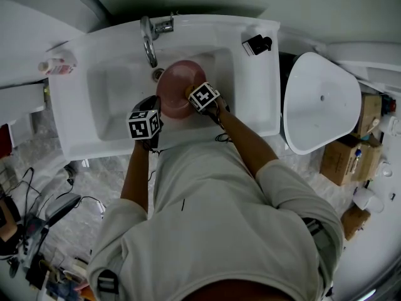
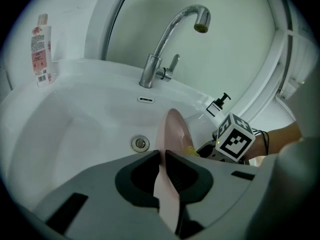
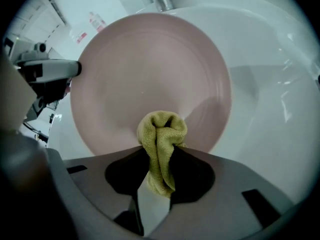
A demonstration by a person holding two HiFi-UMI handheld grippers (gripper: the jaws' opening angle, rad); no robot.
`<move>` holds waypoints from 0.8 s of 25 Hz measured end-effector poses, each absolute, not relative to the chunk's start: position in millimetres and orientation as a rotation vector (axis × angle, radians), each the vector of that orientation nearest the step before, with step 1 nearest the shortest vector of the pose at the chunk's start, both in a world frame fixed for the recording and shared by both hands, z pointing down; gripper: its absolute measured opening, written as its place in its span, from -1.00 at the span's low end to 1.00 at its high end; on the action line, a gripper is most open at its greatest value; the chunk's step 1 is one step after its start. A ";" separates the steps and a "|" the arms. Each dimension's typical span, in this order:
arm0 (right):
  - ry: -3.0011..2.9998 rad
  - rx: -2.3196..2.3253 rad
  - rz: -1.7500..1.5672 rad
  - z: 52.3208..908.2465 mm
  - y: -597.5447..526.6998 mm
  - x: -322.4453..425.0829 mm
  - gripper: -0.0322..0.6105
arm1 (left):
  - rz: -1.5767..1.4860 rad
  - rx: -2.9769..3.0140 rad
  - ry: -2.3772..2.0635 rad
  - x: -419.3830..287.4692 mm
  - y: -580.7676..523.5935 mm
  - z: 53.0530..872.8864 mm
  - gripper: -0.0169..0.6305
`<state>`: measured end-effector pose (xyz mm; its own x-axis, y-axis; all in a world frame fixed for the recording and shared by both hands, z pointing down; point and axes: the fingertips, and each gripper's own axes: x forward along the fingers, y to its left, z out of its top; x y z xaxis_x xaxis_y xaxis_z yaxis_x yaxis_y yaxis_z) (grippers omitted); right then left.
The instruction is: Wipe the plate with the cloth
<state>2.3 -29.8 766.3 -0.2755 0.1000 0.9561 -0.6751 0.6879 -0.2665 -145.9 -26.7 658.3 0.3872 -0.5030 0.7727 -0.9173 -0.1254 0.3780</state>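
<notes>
A round pink plate [image 1: 177,88] is held on edge over the white sink basin [image 1: 113,99]. My left gripper [image 2: 162,160] is shut on the plate's rim [image 2: 170,134], which runs straight between its jaws. My right gripper [image 3: 159,156] is shut on a bunched yellow-green cloth [image 3: 161,144], and the cloth's folded end rests against the lower part of the plate's face [image 3: 150,79]. In the head view the left gripper [image 1: 149,119] is at the plate's left edge and the right gripper [image 1: 199,97] at its right. A bit of the cloth [image 2: 191,151] shows past the plate.
A chrome tap [image 2: 167,44] rises behind the basin, with the drain [image 2: 140,144] below it. A bottle [image 2: 41,51] stands on the sink's left ledge and a black soap dispenser [image 1: 257,43] on the right. A white toilet [image 1: 319,102] is beside the sink.
</notes>
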 end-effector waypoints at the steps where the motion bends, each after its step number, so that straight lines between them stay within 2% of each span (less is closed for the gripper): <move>1: -1.701 0.512 0.810 766.0 -36.6 4.6 -0.54 | 0.595 1.771 -1.243 -145.5 -26.5 658.8 -0.78; 12: -1.722 0.809 1.061 749.9 -95.7 14.5 -0.54 | 0.645 1.834 -1.220 -132.5 -29.4 654.7 -0.77; 20: -1.891 0.804 0.925 721.1 -132.3 -20.1 -0.55 | 0.656 1.863 -1.213 -128.2 -34.2 651.2 -0.76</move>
<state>-20.1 -132.3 721.1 -0.4232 -0.1695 0.8900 -0.8067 0.5177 -0.2850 -128.2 -34.2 651.2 0.4051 -0.4988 0.7662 -0.9143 -0.2191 0.3407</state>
